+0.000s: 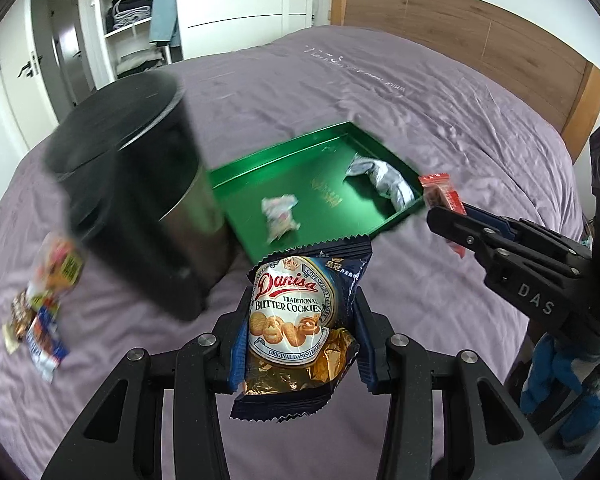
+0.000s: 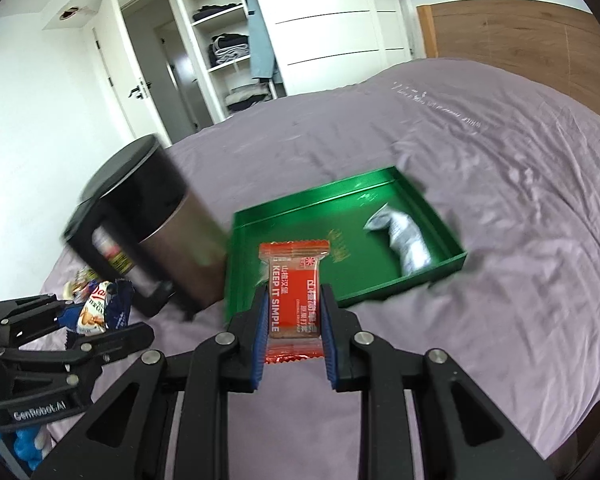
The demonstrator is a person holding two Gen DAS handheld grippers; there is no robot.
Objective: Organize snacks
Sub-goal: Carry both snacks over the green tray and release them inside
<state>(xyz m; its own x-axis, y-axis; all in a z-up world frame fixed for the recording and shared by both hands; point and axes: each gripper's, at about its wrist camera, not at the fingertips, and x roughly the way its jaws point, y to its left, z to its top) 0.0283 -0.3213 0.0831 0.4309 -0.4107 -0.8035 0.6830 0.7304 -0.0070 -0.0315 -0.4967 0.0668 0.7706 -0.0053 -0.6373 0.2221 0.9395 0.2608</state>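
My left gripper (image 1: 300, 312) is shut on a blue Danisa butter cookies packet (image 1: 300, 316) and holds it above the purple bed, just short of the green tray (image 1: 308, 196). My right gripper (image 2: 294, 312) is shut on a red snack packet (image 2: 296, 292) and holds it over the tray's near edge (image 2: 380, 296). In the tray lie a small white-pink wrapped snack (image 1: 280, 216) and a grey-white packet (image 1: 384, 180), the latter also in the right wrist view (image 2: 404, 240). The right gripper also shows in the left wrist view (image 1: 444, 208), the left one in the right wrist view (image 2: 100, 320).
A black and steel pedal bin (image 1: 140, 208) stands on the bed left of the tray. Several loose snack packets (image 1: 44, 300) lie left of the bin. A wooden headboard (image 1: 480, 48) is at the far right, and wardrobes stand behind the bed.
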